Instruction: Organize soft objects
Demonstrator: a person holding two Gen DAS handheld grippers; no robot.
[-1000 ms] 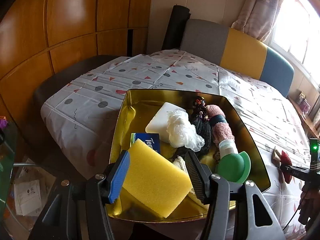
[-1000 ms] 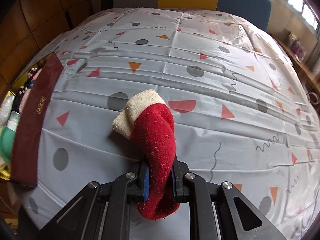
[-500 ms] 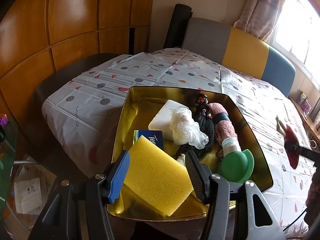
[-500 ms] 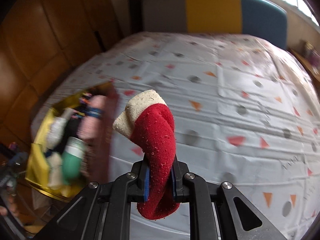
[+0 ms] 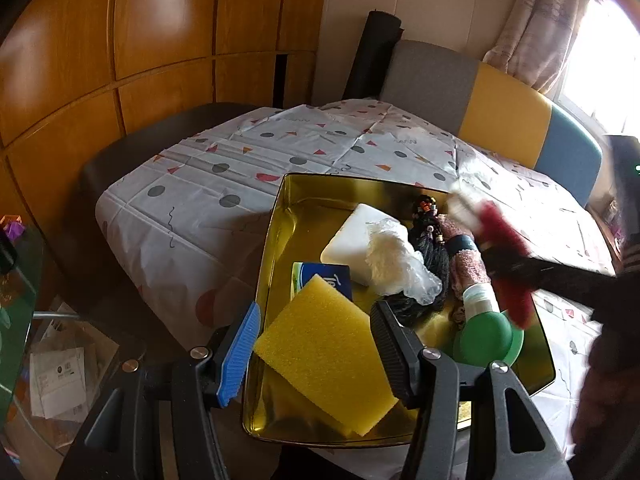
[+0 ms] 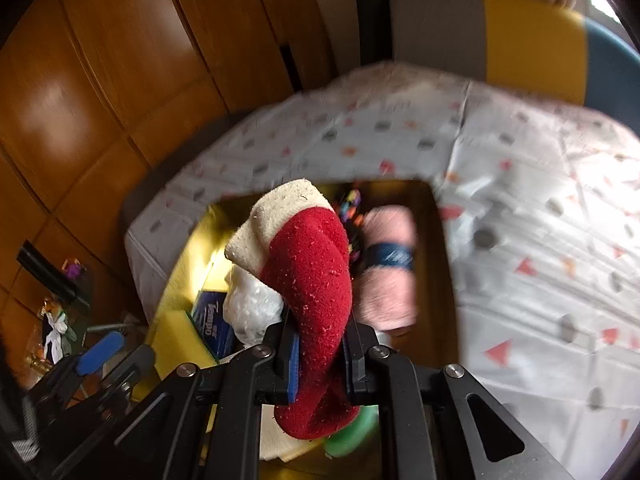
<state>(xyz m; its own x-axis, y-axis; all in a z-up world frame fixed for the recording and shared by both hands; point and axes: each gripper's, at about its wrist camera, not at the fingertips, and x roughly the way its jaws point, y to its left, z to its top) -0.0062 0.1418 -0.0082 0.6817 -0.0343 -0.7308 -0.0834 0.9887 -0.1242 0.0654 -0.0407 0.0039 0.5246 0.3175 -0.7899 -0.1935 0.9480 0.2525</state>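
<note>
Your right tongs (image 6: 320, 356) are clamping the red sock (image 6: 316, 280), holding it in the air over the gold tray (image 5: 276, 240). Your left tongs (image 5: 316, 344) are standing apart around the yellow sponge (image 5: 324, 356), which is lying at the tray's near end. The tray is resting on a worktop draped in a white patterned cloth (image 5: 208, 200). Wooden wall panels (image 5: 120, 52) are lining the left, and a grey, yellow and blue bench back (image 5: 504, 116) is running behind.
</note>
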